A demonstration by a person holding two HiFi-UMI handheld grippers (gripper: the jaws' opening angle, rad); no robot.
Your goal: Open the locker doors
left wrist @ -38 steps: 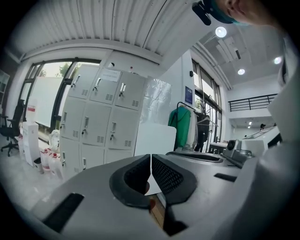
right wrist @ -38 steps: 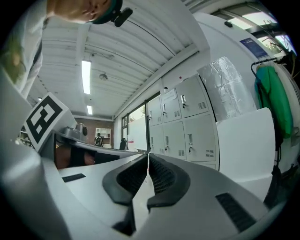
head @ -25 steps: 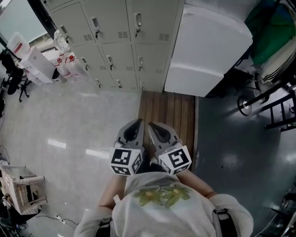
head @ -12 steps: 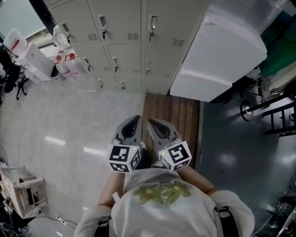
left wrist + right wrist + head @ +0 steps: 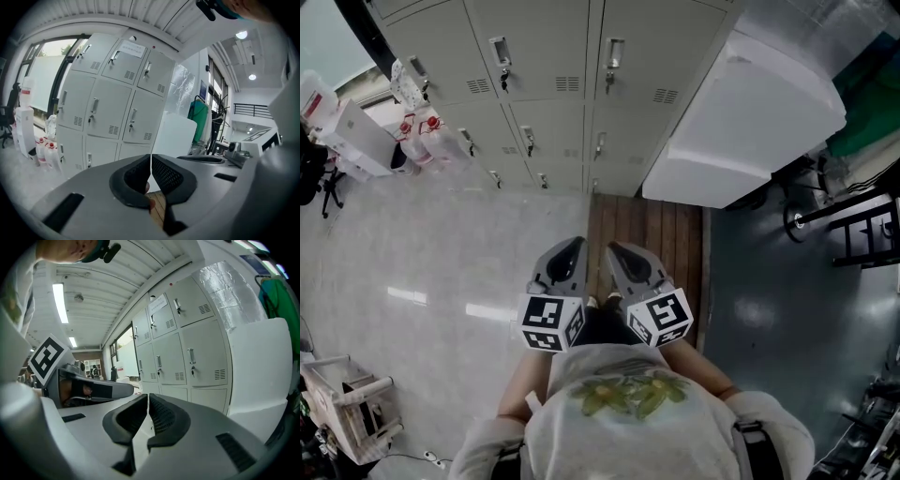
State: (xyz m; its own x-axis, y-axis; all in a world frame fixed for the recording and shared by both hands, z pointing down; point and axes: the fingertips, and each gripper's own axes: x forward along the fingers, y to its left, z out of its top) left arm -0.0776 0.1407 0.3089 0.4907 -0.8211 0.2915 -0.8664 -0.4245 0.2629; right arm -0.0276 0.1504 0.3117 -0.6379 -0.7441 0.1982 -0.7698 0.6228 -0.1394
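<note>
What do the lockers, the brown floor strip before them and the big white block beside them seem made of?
Lockers: probably painted sheet metal, matte pale grey, with punched vent slots and shiny handles.
Floor strip: wood, brown boards with visible seams.
White block: uncertain, perhaps foam or a coated panel; plain matte white.

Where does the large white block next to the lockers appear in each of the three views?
Head view: the white block is at the upper right.
Left gripper view: the white block is near the centre, a little to the right.
Right gripper view: the white block is at the right side.
Shared landmark: the grey lockers stand directly to its left in every view.
</note>
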